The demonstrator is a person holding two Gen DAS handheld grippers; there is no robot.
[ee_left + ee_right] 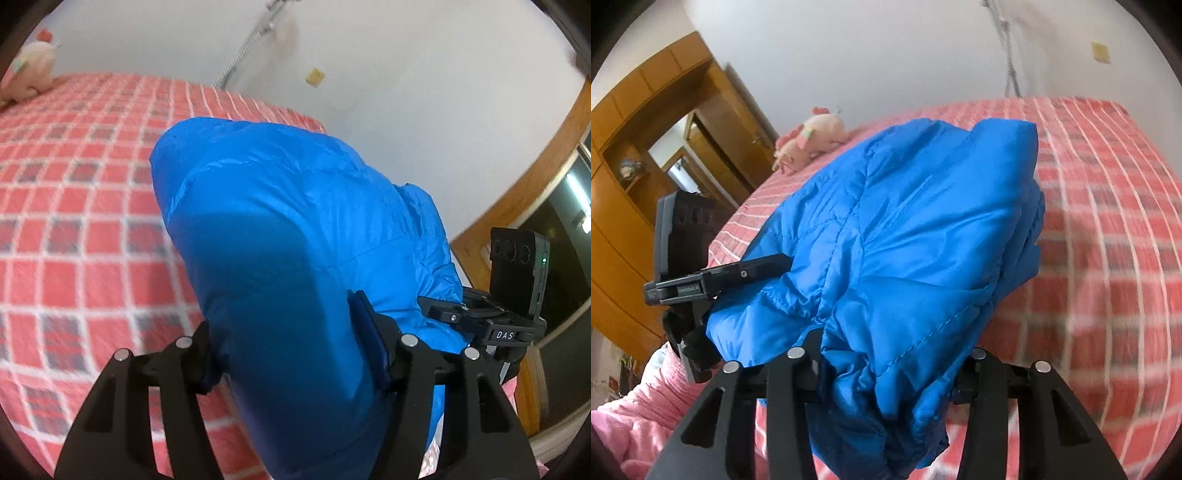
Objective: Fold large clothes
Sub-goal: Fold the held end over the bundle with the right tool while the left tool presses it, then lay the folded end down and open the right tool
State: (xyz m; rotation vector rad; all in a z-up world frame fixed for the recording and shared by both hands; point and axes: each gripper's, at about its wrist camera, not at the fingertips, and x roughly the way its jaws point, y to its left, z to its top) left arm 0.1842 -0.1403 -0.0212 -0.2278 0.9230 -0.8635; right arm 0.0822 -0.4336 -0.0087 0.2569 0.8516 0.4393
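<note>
Both claws are clamped on the puffy blue quilted jacket (295, 229), left claw (291, 354) and right claw (886, 373) each pinching a bunched edge (probably to carry it), so it hangs lifted above the red-checked bed (74, 221)

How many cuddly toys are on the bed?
1. The pink plush toy lies at the bed's far edge by the wall. The blue jacket could hide others.

A home bedroom: checked bed (74, 206), plush toy (816, 136), wooden wardrobe (631, 192).
</note>
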